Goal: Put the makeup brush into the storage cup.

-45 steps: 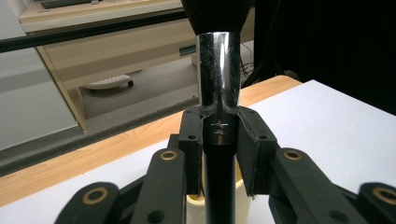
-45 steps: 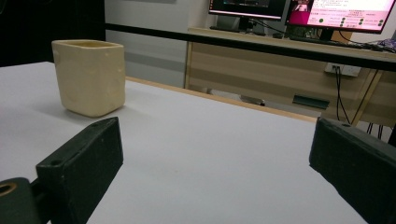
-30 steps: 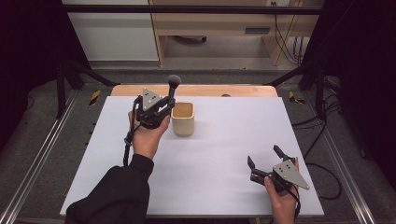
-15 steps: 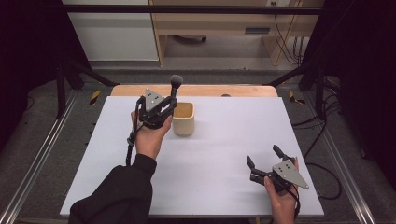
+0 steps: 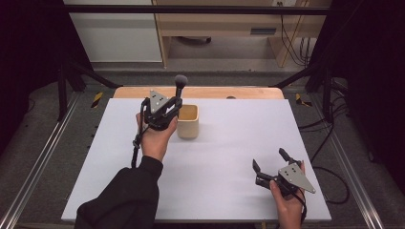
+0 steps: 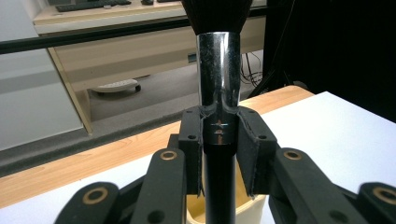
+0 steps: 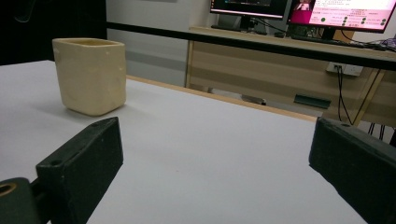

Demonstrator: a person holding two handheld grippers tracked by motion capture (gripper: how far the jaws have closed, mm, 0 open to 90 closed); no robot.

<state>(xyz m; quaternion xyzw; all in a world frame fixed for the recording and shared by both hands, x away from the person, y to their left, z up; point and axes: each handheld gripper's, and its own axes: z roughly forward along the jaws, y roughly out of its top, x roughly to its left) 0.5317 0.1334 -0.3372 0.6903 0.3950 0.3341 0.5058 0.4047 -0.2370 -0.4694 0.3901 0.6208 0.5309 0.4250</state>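
Left tool [image 6: 219, 154] clamps brush [image 6: 218, 88] upright; right tool [image 5: 270, 167] wide open.

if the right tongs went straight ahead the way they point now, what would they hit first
Probably nothing soon. The right tongs stand open low over the bare white table; the cream cup sits left of that line, so the path looks free to the far edge, though depth is hard to judge.

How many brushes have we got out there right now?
1: the brush is clamped upright in the left gripper, just left of the cream cup. Cup's inside partly hidden.
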